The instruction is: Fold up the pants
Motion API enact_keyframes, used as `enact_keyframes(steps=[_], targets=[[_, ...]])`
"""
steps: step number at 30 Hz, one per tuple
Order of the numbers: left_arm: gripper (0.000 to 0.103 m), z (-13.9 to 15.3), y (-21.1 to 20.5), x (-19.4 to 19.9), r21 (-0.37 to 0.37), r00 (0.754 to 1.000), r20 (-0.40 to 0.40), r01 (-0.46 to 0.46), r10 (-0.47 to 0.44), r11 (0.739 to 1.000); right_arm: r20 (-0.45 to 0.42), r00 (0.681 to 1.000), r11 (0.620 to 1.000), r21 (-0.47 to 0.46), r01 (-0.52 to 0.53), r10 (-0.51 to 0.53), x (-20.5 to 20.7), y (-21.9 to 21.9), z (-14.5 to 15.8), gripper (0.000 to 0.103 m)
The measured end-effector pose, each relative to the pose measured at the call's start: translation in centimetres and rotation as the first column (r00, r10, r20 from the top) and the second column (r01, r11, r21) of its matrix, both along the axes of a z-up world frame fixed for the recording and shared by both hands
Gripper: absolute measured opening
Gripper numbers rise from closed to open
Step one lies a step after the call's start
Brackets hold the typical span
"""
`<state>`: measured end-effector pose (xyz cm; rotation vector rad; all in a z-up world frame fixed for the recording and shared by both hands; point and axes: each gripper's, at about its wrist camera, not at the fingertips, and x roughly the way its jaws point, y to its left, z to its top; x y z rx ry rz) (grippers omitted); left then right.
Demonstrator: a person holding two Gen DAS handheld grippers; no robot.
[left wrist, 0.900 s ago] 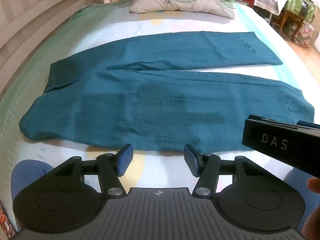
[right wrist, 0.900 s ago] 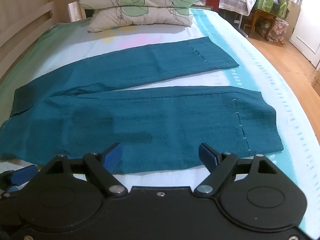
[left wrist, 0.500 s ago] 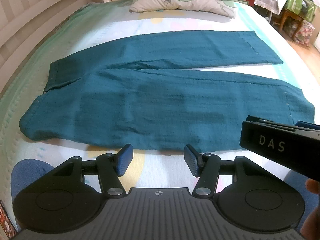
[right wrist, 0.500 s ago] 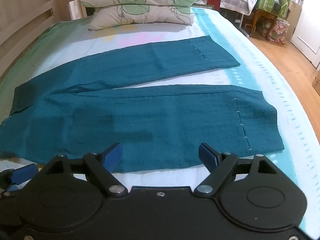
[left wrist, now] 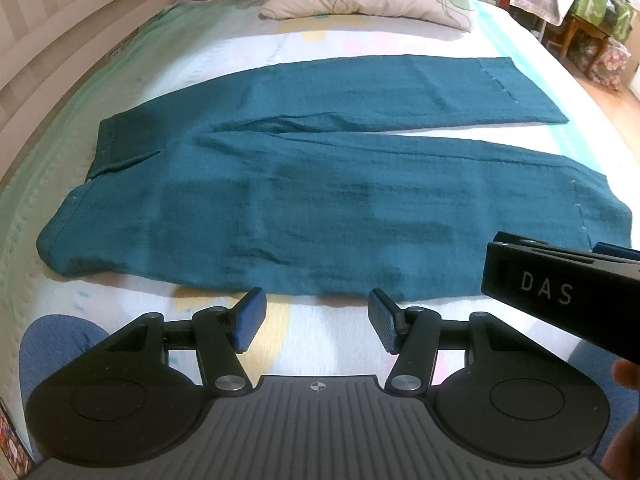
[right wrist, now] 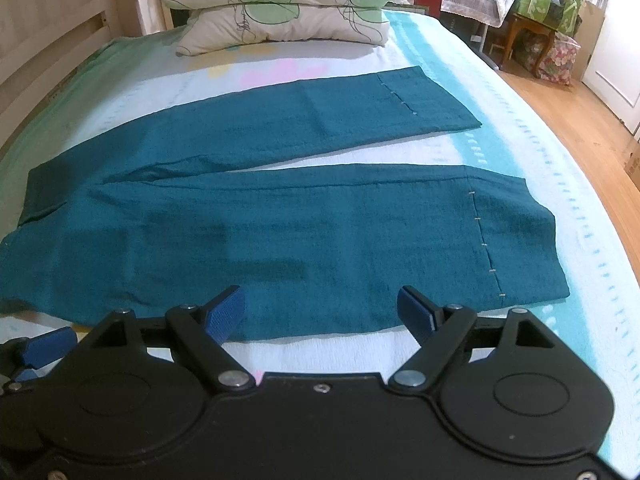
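Where the right claw (left wrist: 560, 280) enters view, "DAS" reads clearly.

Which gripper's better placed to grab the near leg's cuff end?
Right. The right gripper, open, hovers by the near edge of the teal fabric pants, closer to the cuff; the left gripper sits toward the waist.

White letters "DAS" stand on the black side of the right claw (left wrist: 560, 280).

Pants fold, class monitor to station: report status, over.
Left gripper open, right gripper open, both short of the cloth. Teal pants flat on bed, legs spread, unfolded. Pillows beyond, nothing obstructing.
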<state>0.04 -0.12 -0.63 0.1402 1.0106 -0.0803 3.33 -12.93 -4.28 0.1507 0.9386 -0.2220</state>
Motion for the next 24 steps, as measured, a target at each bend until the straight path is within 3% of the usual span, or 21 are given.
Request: enact_keyframes(steps=[18, 24], targets=[[0.055, -0.48, 0.22, 0.32, -0.002, 1.0, -0.01, -0.008, 0.008, 1.0, -0.018, 1.0, 1.0, 0.015, 0.005, -0.004, 0.36, -0.19, -0.47, 0.084], [0.054, -0.79, 0.33, 0.92, -0.001, 0.999, -0.028, -0.015, 0.015, 1.0, -0.038, 0.999, 0.998, 0.059, 0.017, -0.014, 0.62, -0.59, -0.89, 0.083]])
